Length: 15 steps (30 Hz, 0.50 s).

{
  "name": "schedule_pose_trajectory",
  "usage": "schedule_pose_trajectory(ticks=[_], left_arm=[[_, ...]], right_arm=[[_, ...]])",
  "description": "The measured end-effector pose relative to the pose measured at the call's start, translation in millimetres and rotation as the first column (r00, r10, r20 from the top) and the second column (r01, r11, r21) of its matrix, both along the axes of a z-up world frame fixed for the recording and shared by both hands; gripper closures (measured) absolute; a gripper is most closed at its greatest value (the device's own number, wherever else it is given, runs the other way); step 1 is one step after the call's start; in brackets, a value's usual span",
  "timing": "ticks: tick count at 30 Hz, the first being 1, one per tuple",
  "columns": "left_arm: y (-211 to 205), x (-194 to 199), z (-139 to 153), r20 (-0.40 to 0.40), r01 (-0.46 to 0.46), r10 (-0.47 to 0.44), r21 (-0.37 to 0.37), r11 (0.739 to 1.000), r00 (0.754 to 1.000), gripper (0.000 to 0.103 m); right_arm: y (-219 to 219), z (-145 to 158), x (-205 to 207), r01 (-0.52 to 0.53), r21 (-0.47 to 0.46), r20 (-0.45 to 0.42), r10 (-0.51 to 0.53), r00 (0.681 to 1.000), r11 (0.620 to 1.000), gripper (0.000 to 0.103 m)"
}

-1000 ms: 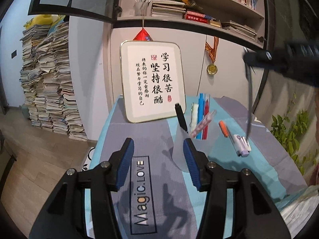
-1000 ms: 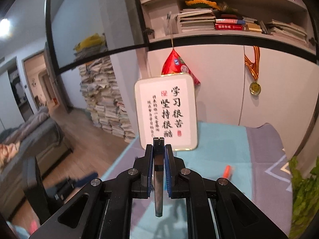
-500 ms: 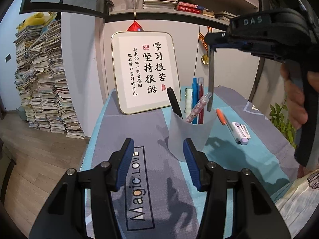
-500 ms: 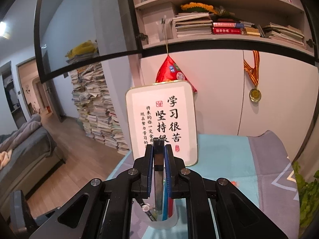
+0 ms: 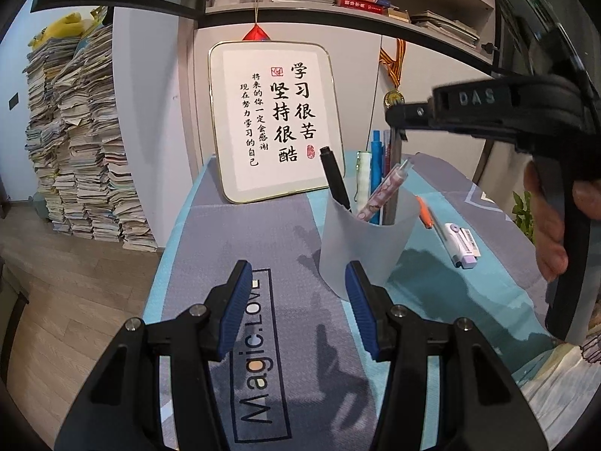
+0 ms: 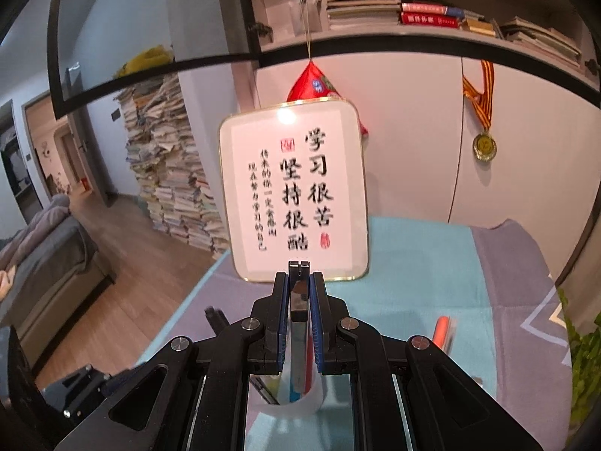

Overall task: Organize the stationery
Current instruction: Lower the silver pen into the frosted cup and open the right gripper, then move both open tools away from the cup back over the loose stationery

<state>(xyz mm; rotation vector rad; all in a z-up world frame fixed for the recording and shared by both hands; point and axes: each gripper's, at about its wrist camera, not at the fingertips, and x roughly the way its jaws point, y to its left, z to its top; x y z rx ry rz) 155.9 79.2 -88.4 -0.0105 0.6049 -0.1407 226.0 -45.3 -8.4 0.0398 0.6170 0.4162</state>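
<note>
A translucent white pen cup stands on the table and holds several pens, among them a black marker and a blue pen. My left gripper is open and empty, just in front of the cup. My right gripper hangs above the cup, shut on a grey metal ruler that points down into the cup. An orange pen and a purple-white correction tape lie on the mat to the right of the cup.
A framed calligraphy board leans against the wall behind the cup. The table carries a blue-grey mat. Its left edge drops to a wood floor with stacks of books. A green plant stands at right.
My right gripper has carried the ruler leftward over the cup and lowered it, so its lower end now sits inside the cup. My left gripper has stayed open and edged closer.
</note>
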Motion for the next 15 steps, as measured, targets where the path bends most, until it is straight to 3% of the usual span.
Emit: schedule_pose_trajectory(ticks=[15], left_arm=[[-4, -2, 0, -0.009, 0.007, -0.007, 0.001, 1.000, 1.000, 0.053]], right_arm=[[-5, -22, -6, -0.035, -0.028, -0.110, 0.032, 0.993, 0.999, 0.092]])
